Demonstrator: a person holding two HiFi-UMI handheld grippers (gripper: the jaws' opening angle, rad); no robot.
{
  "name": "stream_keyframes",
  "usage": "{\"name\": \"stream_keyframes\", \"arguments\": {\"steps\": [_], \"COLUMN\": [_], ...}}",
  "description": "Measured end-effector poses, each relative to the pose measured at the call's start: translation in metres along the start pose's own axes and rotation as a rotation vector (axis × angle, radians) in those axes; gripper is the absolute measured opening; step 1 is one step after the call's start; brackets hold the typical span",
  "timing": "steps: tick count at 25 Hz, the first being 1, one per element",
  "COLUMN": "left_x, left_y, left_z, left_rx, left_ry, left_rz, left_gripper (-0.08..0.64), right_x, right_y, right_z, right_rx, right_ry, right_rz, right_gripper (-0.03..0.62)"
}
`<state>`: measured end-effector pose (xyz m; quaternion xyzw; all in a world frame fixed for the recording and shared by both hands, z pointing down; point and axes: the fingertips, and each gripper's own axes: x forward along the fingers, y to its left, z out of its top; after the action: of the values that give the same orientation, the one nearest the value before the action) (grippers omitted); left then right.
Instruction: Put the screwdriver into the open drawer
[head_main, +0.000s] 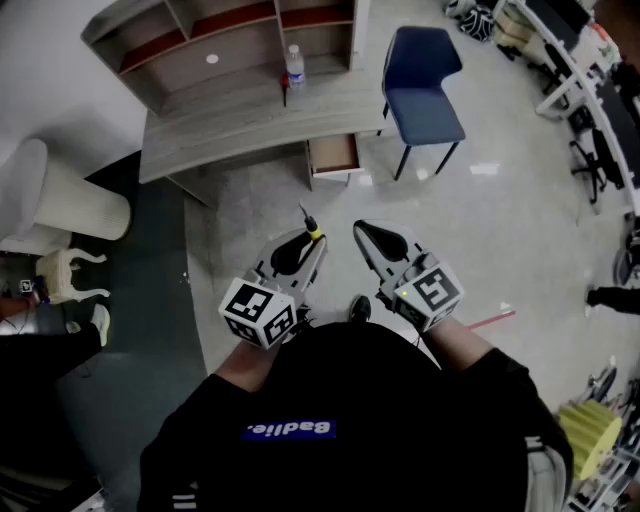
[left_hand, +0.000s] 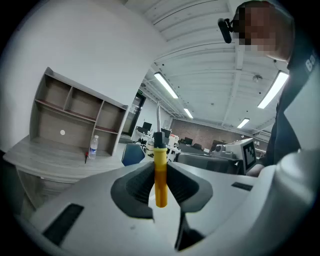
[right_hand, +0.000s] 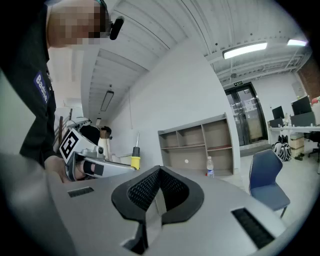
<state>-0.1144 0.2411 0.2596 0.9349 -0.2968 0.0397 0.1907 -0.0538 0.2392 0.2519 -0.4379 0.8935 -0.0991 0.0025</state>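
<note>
Fingers (left_hand: 137, 187) of left gripper (left_hand: 160, 170) pinching screwdriver (left_hand: 160, 182), shaft upright, tip up, right gripper (right_hand: 159, 174) fingers pressed together

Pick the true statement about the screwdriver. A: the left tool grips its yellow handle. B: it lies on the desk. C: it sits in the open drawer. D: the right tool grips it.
A: the left gripper view shows the left tool clamping the screwdriver by its yellow handle, shaft pointing up, while the right tool is shut on nothing.
</note>
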Motion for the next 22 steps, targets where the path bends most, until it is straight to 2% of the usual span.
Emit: {"name": "stream_keyframes", "arguments": {"steps": [15, 22], "left_x": [0.003, 0.025], "left_y": [0.003, -0.006], "left_z": [-0.008, -0.012], "left_rx": [-0.004, -0.012], "left_ry": [0.023, 0.047], "left_rz": [-0.010, -0.009], "left_gripper": [0.075, 0.075], "right_x": [-0.004, -0.017], "right_y": [-0.008, -0.030], "right_z": [-0.006, -0.004], "right_rx": [0.025, 0.034], "right_ry": [0.012, 0.004], "right_rz": [-0.016, -0.028], "right_gripper": [0.029, 0.029]}}
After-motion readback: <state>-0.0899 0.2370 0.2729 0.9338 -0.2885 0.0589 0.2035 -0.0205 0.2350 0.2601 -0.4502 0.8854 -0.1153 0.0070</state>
